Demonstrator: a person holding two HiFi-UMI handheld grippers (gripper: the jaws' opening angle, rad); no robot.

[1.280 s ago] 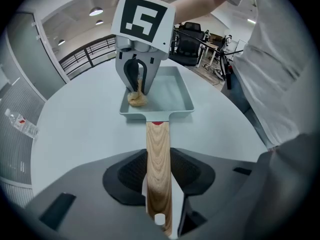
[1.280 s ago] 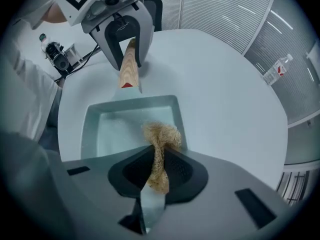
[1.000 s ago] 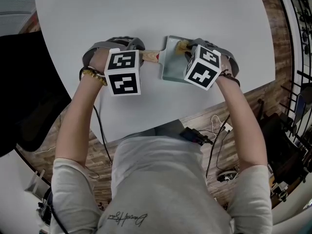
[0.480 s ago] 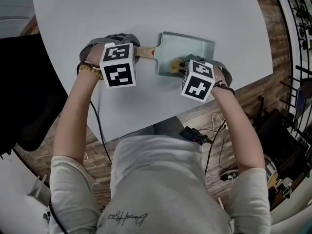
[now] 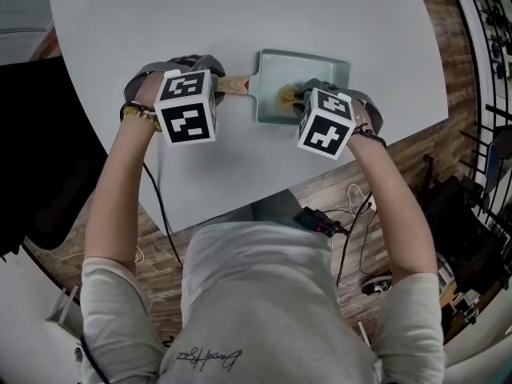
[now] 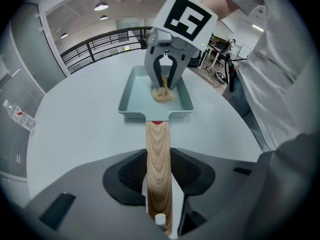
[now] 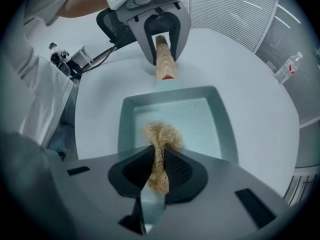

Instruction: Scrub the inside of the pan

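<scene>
A pale green rectangular pan [image 5: 308, 69] [image 7: 172, 119] [image 6: 135, 91] rests on the white table. Its wooden handle [image 5: 234, 84] [image 6: 159, 169] [image 7: 164, 61] points left, and my left gripper [image 5: 204, 86] [image 6: 159, 204] is shut on it. My right gripper [image 5: 308, 102] [image 7: 159, 176] points steeply down into the pan, shut on a tan fibrous scrubber [image 7: 161, 144] [image 5: 290, 95] [image 6: 162, 93]. The scrubber's tuft presses on the pan floor near the pan's middle, towards the near wall.
The round white table [image 5: 240, 22] ends just beyond the pan's right side and close to my body. Cables and gear [image 5: 336, 222] lie on the wooden floor below. A small plastic bottle [image 7: 289, 66] lies far off on the table.
My right gripper dragged the scrubber from the pan's far wall to the near wall, then a little back towards the middle. The left gripper and handle kept still apart from the view shifting.
</scene>
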